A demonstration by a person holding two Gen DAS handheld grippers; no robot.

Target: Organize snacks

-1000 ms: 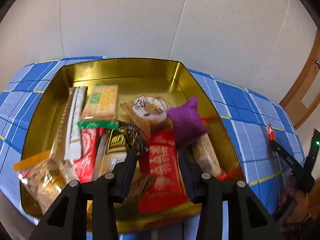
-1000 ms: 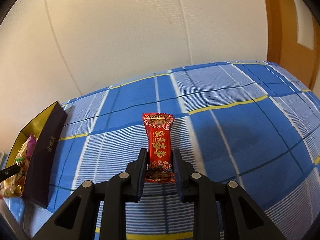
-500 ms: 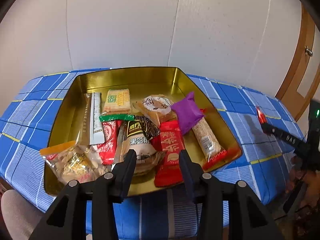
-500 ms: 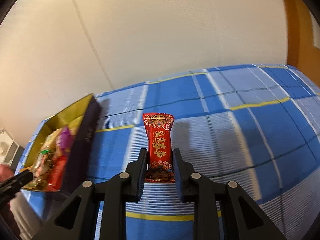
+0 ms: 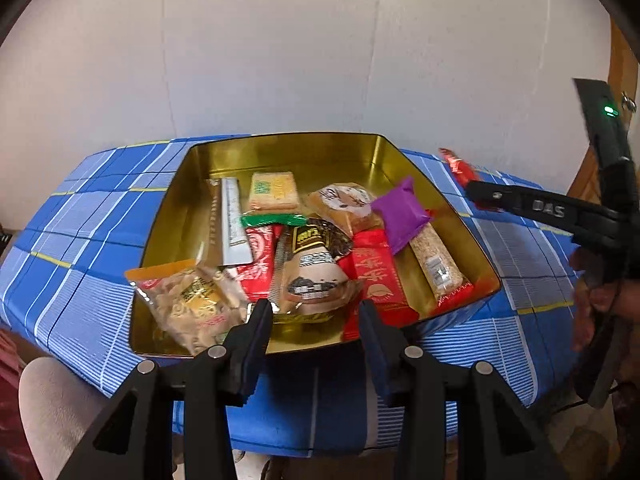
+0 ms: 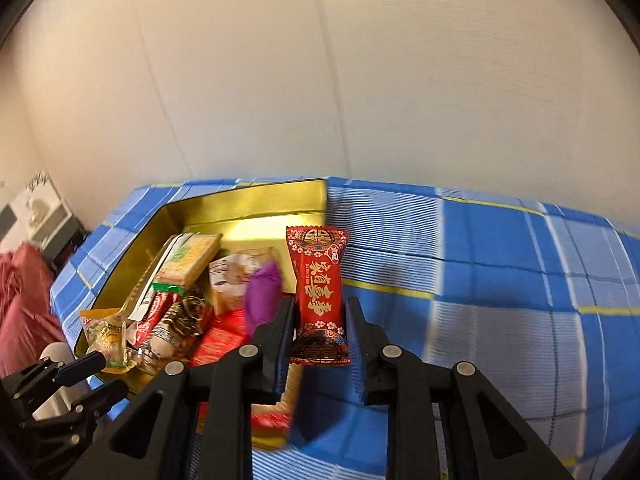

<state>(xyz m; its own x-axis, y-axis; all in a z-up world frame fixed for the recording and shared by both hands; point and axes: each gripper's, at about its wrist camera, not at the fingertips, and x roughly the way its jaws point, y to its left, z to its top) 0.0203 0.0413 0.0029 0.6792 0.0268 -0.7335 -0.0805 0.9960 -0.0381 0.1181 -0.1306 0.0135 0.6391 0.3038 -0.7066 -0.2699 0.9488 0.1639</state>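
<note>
A second ago only blue checked cloth lay ahead of my right jaws; now the gold tin (image 6: 256, 204) fills the space ahead and to their left, its near corner just under my left finger. So the carry is nearly over, I judge, and what remains is to bring the packet over the rim and let go.

The tablecloth (image 6: 500, 280) stretches ahead and to the right of those jaws, bare where I picked up.

My left gripper (image 5: 316, 320) has drawn back: the tin (image 5: 280, 148) that sat right under its jaws now lies whole beyond the fingertips, and the jaws stand apart with nothing between them.

My right gripper (image 6: 320, 320) is clamped on the lower end of the red candy packet (image 6: 318, 280), which stands upright out of the jaws, exactly as before.

The purple pouch (image 6: 262, 296) lies just left of that packet, inside the tin, so there is room near the right wall.
</note>
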